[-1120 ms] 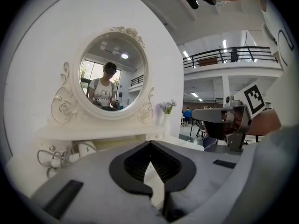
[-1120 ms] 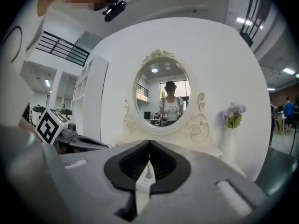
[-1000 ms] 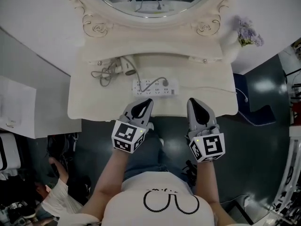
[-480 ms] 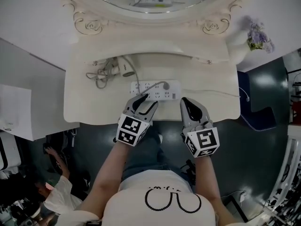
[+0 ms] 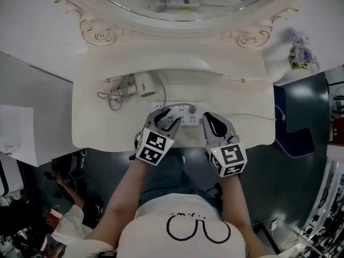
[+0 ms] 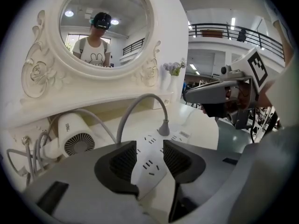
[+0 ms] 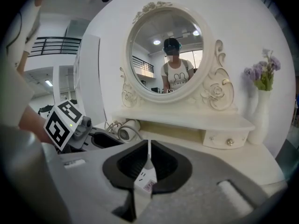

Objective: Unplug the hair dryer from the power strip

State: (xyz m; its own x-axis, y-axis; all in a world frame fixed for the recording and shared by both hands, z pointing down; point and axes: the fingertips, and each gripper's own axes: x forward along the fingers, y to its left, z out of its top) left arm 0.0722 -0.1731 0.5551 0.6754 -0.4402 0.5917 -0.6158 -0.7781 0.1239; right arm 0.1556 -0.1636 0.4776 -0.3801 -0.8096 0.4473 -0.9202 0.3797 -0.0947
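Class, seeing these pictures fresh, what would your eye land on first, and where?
An ornate oval mirror crowns the white dressing table. Below it lies a white power strip with one grey plug in, a hair dryer at its left. At the strip are the left gripper, jaws apart, and the right gripper, jaws together.

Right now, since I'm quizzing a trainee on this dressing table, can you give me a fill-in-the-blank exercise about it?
1. The grey plug sits in the ___.
2. In the head view, the hair dryer lies to the ___ of the power strip.
3. The right gripper is ___.
4. The vase holds purple ___.

Missing words: power strip; left; shut; flowers.
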